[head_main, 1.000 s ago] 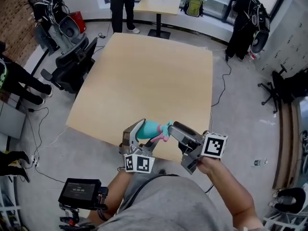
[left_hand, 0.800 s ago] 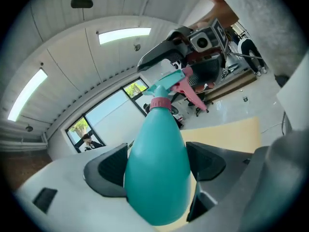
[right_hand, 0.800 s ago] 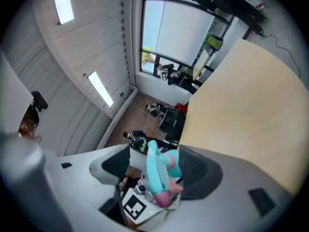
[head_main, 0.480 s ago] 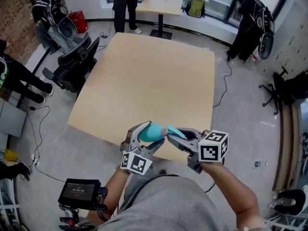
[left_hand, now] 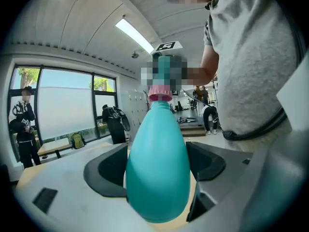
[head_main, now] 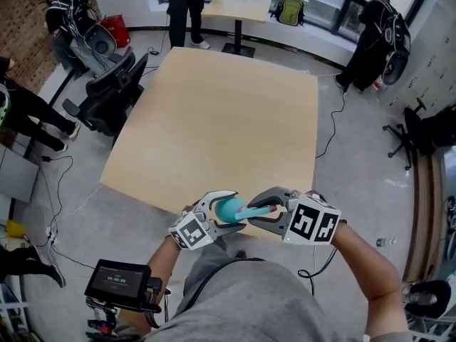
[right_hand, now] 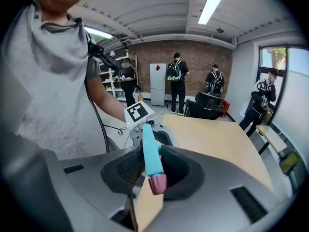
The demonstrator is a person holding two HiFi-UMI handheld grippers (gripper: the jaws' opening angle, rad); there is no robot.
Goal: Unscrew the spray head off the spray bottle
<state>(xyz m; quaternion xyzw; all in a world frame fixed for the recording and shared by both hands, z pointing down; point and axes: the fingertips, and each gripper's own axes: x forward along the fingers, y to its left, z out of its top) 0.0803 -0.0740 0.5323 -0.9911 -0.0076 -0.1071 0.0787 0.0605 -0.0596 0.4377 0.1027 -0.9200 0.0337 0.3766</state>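
The teal spray bottle point(head_main: 229, 207) hangs over the near edge of the wooden table point(head_main: 221, 112), lying roughly level with its neck to the right. My left gripper point(head_main: 221, 211) is shut on the bottle's fat body point(left_hand: 158, 158), and the pink collar point(left_hand: 159, 93) shows above it. My right gripper point(head_main: 256, 211) is shut on the teal spray head point(right_hand: 150, 151), whose pink nozzle tip point(right_hand: 157, 183) points at the camera. In the right gripper view the left gripper's marker cube point(right_hand: 137, 112) sits just behind the spray head.
The tabletop point(right_hand: 217, 139) stretches away bare beyond the grippers. Black office chairs point(head_main: 107, 95) stand to its left and a small table point(head_main: 239, 7) beyond it. Several people stand around the room. A device with a screen point(head_main: 117, 283) hangs at lower left.
The right gripper's jaws have gone from wide apart to closed on the spray head. Both grippers have turned, and the bottle has shifted slightly right and closer to the person's body.
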